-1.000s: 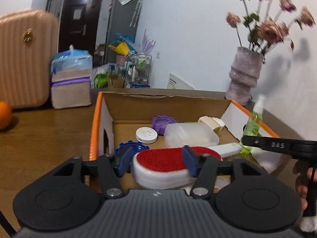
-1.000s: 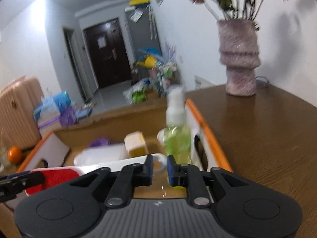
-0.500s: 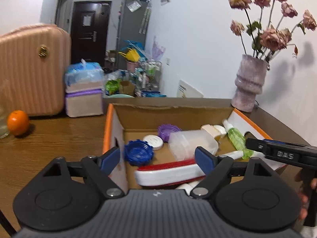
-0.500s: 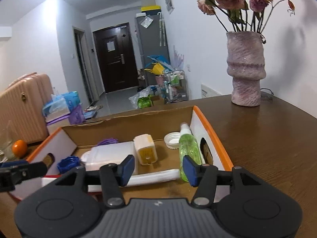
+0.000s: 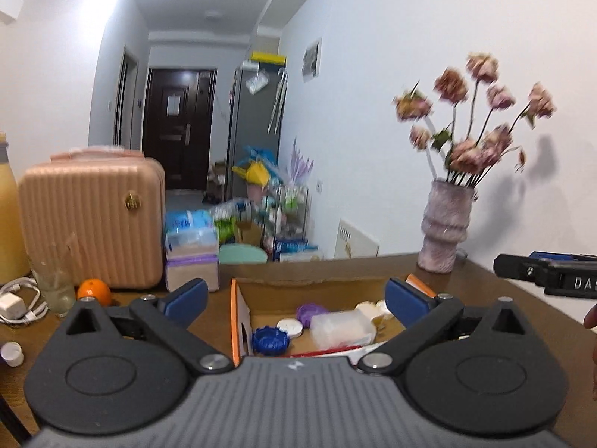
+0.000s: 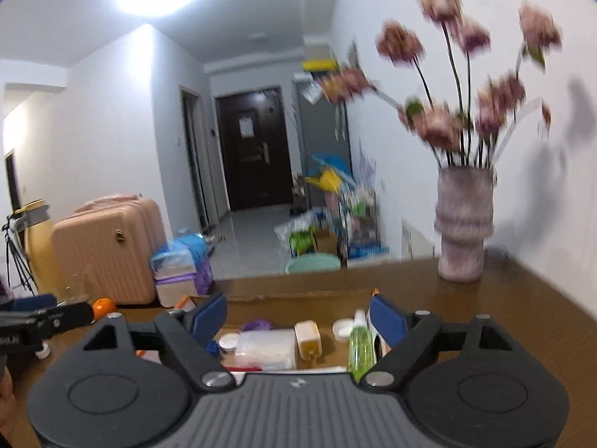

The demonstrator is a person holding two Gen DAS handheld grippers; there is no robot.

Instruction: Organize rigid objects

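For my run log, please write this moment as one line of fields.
left hand-held gripper: open, empty | right hand-held gripper: open, empty | green spray bottle: lying in cardboard box | red brush: in box

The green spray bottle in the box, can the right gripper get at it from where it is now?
Probably yes. The right gripper is open, and the green spray bottle lies uncovered by the box's right wall, which may crowd one finger.

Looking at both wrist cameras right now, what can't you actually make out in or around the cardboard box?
- Red brush: left wrist view, mostly hidden behind the left gripper body.
- Green spray bottle: right wrist view, base hidden by the right gripper.
- Flowers: motion-blurred in both views.
- Small white cap: left edge, too small to identify.
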